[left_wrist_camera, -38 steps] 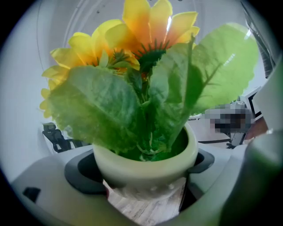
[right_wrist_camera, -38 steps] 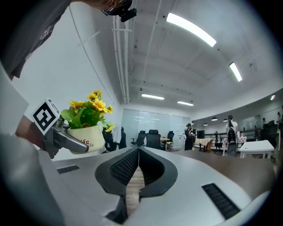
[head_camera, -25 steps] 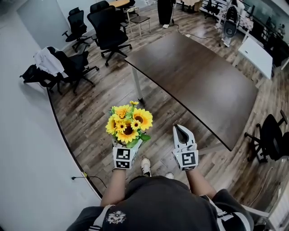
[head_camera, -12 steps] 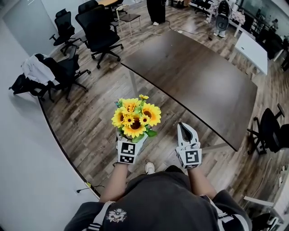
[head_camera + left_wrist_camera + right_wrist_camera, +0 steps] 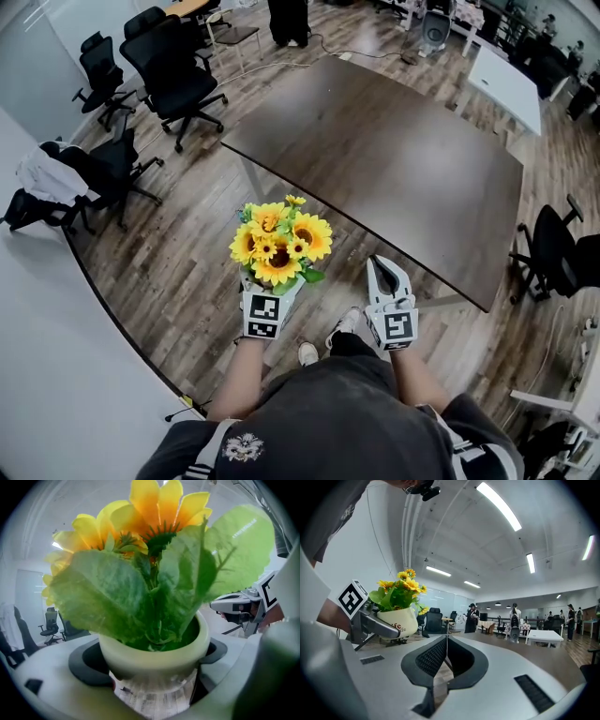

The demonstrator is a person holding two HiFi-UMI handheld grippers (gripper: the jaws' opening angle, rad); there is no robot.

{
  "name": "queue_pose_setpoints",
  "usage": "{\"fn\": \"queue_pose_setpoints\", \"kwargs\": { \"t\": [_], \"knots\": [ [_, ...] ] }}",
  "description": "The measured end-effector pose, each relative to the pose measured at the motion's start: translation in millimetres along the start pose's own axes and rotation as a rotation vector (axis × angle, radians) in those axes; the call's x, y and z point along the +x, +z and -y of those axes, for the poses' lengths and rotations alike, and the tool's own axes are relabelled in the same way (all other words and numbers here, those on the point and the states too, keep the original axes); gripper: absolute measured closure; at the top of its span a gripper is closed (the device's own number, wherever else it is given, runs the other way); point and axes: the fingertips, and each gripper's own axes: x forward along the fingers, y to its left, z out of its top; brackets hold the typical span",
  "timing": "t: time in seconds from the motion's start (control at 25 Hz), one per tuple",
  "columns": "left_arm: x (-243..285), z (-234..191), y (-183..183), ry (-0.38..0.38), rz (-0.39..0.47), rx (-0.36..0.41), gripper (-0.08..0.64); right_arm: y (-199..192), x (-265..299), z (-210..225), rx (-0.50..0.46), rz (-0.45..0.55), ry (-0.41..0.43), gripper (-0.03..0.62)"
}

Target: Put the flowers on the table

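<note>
A pale pot of yellow sunflowers (image 5: 277, 246) with broad green leaves is carried above the wooden floor, a short way from the near edge of the long dark table (image 5: 394, 159). My left gripper (image 5: 272, 289) is shut on the flower pot (image 5: 154, 656), its jaws clamped on both sides. In the right gripper view the flower pot (image 5: 397, 619) shows at the left. My right gripper (image 5: 386, 274) is held beside it on the right, shut with nothing between its jaws; its tips (image 5: 446, 641) meet.
Black office chairs (image 5: 173, 70) stand at the far left, one with clothes draped on it (image 5: 52, 183). Another chair (image 5: 553, 258) is at the right of the table. A white table (image 5: 506, 80) and several people stand at the back. A white wall runs along the left.
I have walked closer to the dark table with both grippers held as before. The flowers stay in the left gripper, now nearer the table's edge.
</note>
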Motion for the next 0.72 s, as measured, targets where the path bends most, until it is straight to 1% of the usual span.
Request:
{"fn": "queue_pose_setpoints", "kwargs": {
  "t": [0.08,0.28,0.48,0.6,0.72],
  "knots": [
    [27,4,3,-0.019,-0.013,0.013,0.018,-5,12,18,-0.003,-0.003,-0.005,0.568],
    [97,19,25,-0.079,-0.019,0.056,0.018,-8,41,79,0.045,0.008,-0.022,0.568],
    [156,27,51,-0.106,-0.008,0.075,0.018,-13,63,133,0.084,0.012,-0.07,0.568],
    [182,33,57,-0.119,-0.019,0.07,0.018,-14,69,157,0.081,0.019,-0.088,0.568],
    [210,36,66,-0.126,-0.018,0.083,0.018,-12,78,184,0.085,0.036,-0.117,0.568]
  ]
}}
